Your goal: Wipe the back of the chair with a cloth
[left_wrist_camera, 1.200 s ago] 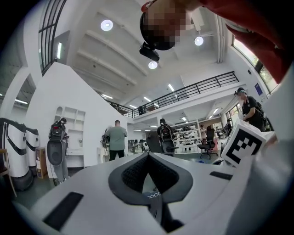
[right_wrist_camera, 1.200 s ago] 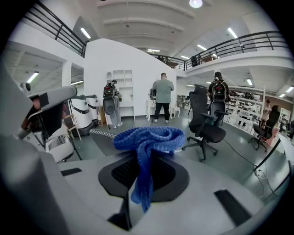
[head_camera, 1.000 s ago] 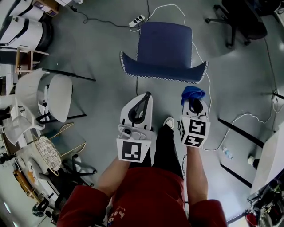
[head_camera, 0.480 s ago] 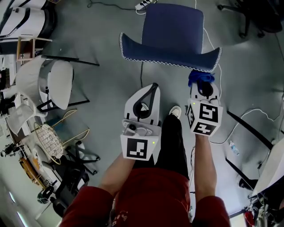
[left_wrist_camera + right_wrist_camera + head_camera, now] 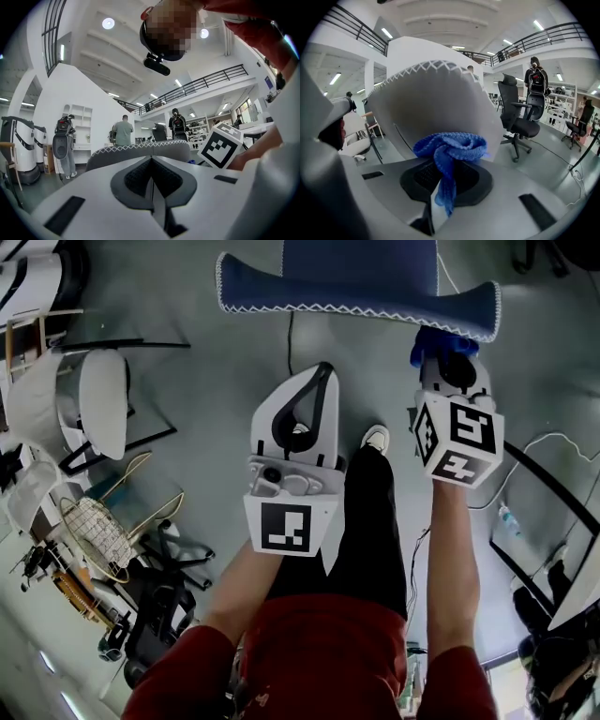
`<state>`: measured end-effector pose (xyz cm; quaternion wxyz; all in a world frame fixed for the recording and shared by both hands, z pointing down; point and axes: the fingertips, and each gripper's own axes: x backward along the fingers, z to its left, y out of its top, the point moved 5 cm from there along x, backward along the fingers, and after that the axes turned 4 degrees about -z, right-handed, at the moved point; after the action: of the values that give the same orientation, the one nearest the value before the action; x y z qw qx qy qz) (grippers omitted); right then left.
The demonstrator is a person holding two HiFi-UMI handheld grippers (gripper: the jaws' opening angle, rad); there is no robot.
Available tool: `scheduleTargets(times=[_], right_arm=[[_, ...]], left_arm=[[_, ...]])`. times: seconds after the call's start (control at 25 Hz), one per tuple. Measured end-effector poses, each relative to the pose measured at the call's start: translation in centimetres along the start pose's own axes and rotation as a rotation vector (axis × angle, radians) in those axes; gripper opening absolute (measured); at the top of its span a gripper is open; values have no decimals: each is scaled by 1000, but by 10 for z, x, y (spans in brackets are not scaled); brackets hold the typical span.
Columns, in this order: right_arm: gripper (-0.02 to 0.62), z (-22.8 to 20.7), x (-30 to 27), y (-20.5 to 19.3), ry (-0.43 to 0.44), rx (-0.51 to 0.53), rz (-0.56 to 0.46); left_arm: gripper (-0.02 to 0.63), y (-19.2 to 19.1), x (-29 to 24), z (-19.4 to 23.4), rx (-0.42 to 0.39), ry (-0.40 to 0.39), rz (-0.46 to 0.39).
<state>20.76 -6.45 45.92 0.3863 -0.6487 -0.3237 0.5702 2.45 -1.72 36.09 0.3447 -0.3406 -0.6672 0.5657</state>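
Right gripper [image 5: 442,180] clamps cloth [image 5: 451,146] by chair back [image 5: 433,101]; left gripper [image 5: 152,174] closed, empty

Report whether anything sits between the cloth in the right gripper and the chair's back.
Nothing visible does. The cloth, clamped in the jaws of the right gripper, is right up at the right-hand end of the chair back, with only open air around it. Whether the two touch cannot be told.

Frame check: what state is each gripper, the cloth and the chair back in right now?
left gripper: shut, nothing between the jaws
right gripper: shut on blue cloth
chair back: upright, facing the person
blue cloth: bunched, pinched in the jaws, up at the chair back
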Motion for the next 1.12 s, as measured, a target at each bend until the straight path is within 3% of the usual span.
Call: scheduleTargets(times=[0.16,0.48,1.12], right_arm=[[63,-3,-20,-18,-12,46,-5],[63,-24,-72,-76,-23,-17,45],[63,-41,-161,-169,-19,-30,189]], left_arm=[[14,-26,5,-2,9,-11,9],[14,-72,7,-15,38,3,20],[14,-112,-1,-16,42,12,40]])
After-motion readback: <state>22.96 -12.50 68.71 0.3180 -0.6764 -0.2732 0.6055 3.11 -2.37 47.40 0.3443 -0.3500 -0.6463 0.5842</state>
